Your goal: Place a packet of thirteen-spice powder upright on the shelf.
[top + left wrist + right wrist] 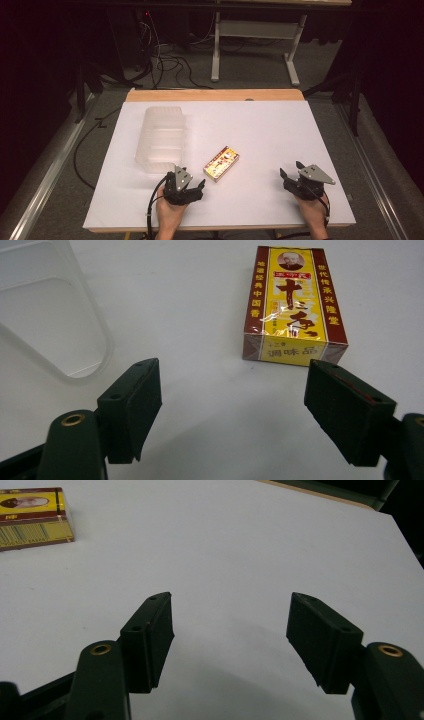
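A small yellow and dark red box (221, 163) with Chinese print lies flat near the middle of the white table. My left gripper (192, 179) sits just short of it, jaws open and empty. In the left gripper view the box (292, 305) lies a little beyond the two black jaws, toward the right one. A clear plastic container (161, 137) lies to the left of the box; its rim (75, 375) reaches near the left jaw. My right gripper (291, 170) rests open over bare table at the right, and its view catches the box (32, 517) at far left.
The white table sheet (265, 130) has a wooden far edge (215, 95). Beyond it on the grey floor lie cables (170, 62) and the legs of another table (260, 35).
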{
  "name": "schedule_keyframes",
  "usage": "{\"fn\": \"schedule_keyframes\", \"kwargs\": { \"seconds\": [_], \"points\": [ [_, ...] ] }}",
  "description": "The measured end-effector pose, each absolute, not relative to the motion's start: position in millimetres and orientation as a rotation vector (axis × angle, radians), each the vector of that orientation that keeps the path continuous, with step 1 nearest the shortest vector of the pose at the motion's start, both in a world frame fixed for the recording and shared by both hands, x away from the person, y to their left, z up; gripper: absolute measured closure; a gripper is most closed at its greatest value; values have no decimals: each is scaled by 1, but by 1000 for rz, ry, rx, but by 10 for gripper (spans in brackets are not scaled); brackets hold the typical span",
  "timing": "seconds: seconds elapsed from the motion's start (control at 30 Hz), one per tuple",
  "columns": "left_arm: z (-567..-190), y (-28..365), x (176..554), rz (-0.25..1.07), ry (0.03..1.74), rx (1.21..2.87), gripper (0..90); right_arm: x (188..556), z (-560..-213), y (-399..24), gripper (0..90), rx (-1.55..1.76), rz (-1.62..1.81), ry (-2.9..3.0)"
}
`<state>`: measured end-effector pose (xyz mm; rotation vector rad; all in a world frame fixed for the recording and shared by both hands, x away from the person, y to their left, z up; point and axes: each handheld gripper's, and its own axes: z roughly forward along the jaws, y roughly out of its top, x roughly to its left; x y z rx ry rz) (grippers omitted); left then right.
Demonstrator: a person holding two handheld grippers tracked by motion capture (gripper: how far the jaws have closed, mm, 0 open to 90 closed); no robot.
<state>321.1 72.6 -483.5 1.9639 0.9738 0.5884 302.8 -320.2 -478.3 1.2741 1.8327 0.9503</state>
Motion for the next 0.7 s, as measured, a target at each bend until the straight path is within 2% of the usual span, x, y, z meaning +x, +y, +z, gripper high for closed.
{"fn": "schedule_keyframes", "kwargs": {
  "seconds": [0.7],
  "points": [
    [-465, 61, 325, 515, 943, 1957, 235, 303, -479, -319, 342, 1259, 944, 1841]
  ]
}}
